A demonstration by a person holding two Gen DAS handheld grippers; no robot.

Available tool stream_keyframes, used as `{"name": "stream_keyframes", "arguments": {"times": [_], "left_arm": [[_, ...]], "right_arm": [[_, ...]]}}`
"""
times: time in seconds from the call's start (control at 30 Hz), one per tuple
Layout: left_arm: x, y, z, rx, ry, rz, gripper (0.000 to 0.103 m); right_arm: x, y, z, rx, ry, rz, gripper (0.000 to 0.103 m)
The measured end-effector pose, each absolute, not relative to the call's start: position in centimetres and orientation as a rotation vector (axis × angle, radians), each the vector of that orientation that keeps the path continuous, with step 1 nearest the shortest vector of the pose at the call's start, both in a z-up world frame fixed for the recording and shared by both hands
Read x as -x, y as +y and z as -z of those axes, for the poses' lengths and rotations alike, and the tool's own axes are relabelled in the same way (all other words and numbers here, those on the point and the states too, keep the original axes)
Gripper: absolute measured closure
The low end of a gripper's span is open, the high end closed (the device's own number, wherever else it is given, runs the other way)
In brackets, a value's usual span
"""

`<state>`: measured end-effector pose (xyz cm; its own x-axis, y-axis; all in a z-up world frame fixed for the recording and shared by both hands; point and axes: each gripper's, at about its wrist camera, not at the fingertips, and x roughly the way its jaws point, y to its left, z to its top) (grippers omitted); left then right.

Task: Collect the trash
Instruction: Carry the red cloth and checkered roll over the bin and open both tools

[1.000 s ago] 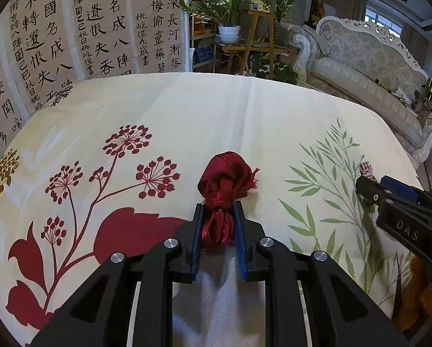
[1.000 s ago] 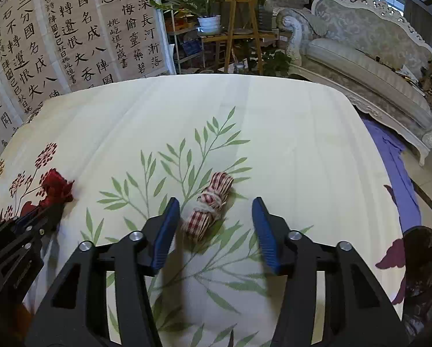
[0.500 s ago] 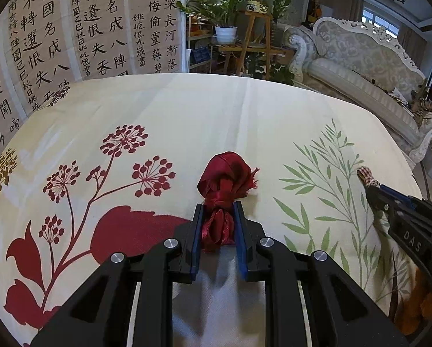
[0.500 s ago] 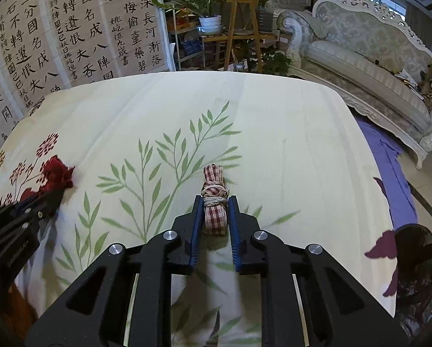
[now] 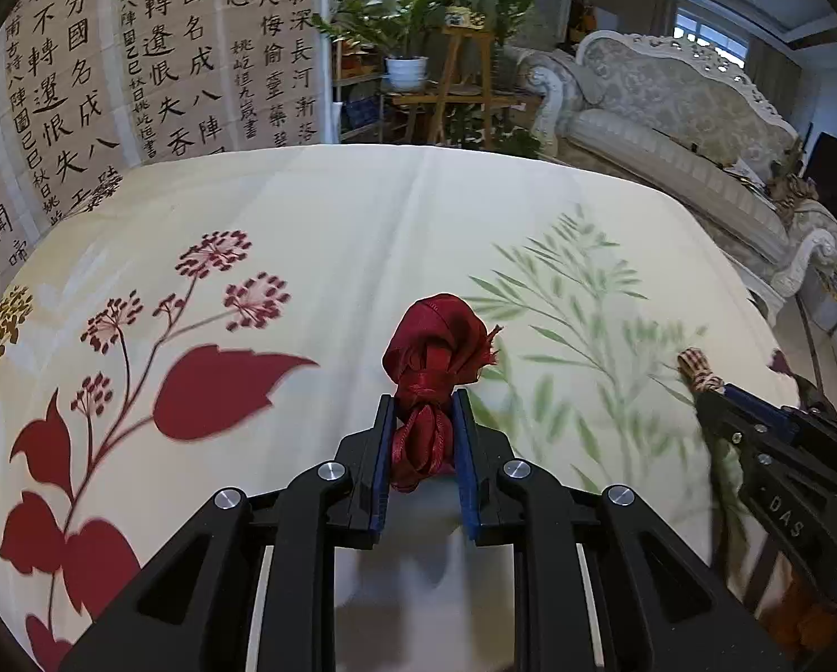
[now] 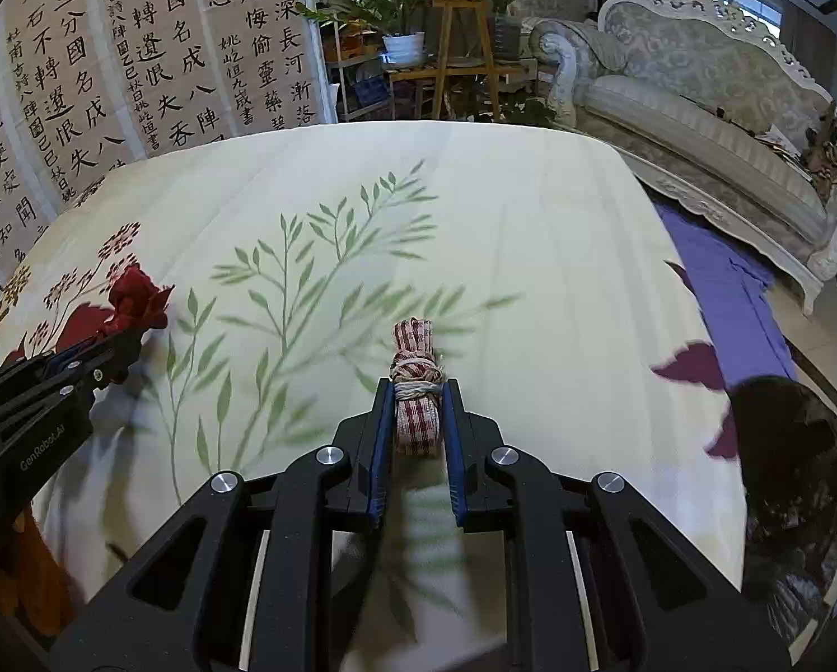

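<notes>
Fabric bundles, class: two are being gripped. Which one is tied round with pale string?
The red-and-white checked bundle in the right gripper. The plain dark red satin bundle, in the left gripper, shows no string.

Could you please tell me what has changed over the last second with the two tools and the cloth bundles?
The right tool closed on the checked bundle, which it only straddled before, and has lifted it. The left tool kept its grip on the red bundle and moved rightward over the tablecloth.
</notes>
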<state>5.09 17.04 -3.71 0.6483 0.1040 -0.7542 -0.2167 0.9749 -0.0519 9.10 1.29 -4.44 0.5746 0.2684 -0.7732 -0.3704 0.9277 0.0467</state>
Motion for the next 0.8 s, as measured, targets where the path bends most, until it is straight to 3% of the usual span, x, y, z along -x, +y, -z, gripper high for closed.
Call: {"name": "stream_keyframes", "arguments": {"times": [0.8], "left_arm": [[-3.5,3.4,1.1,0.059,0.758,0.077,0.082]], "right_arm": [[-3.6,-13.2,2.1,0.017,0.793,-0.139,0.086]]}}
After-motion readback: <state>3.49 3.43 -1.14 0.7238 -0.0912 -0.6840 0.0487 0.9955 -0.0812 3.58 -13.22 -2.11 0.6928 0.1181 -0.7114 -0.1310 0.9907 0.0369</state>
